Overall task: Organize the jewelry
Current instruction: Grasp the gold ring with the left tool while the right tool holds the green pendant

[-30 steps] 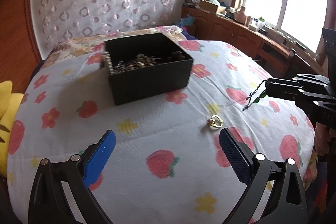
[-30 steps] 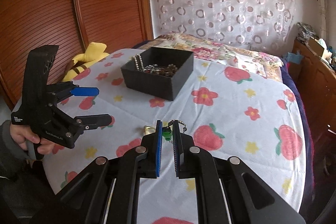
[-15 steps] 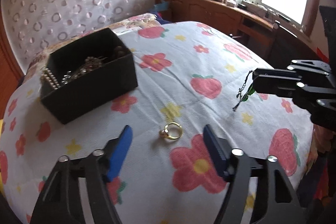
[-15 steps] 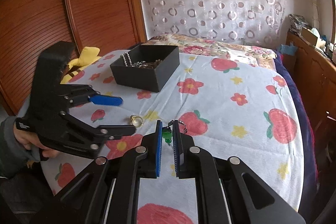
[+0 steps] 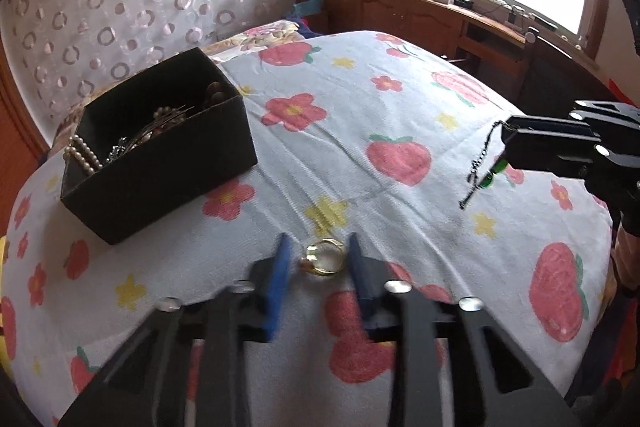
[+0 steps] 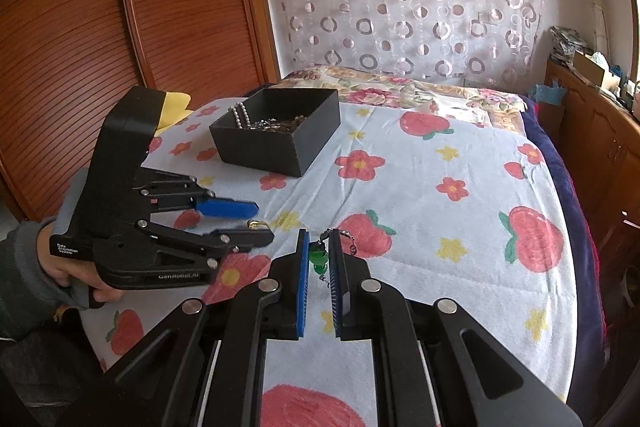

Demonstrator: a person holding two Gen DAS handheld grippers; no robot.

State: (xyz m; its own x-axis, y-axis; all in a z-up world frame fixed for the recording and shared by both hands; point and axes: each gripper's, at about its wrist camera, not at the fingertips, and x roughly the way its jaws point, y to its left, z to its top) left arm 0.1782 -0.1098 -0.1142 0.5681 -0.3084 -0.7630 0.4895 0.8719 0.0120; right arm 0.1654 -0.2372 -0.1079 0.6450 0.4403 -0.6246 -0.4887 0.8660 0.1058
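Observation:
A gold ring [image 5: 325,261] lies on the flowered cloth between the blue pads of my left gripper [image 5: 318,259], whose jaws stand narrowly apart around it without clearly pressing it. In the right wrist view only a bit of the ring [image 6: 256,224] shows behind the left gripper [image 6: 256,223]. My right gripper [image 6: 319,259] is shut on a green-beaded chain bracelet [image 6: 319,255], held above the cloth; the bracelet [image 5: 482,165] hangs from it at the right of the left wrist view. A black jewelry box [image 5: 160,143] holds pearls and chains.
The table [image 6: 440,227] is round, covered with a strawberry and flower cloth, with its edge near the left hand. A bed [image 6: 400,87] lies behind it. A wooden cabinet [image 5: 420,19] stands under the window. A yellow plush toy [image 6: 176,107] lies at the left.
My left gripper moved forward and down to the ring and its jaws narrowed around it. My right gripper kept hold of the bracelet and shifted slightly.

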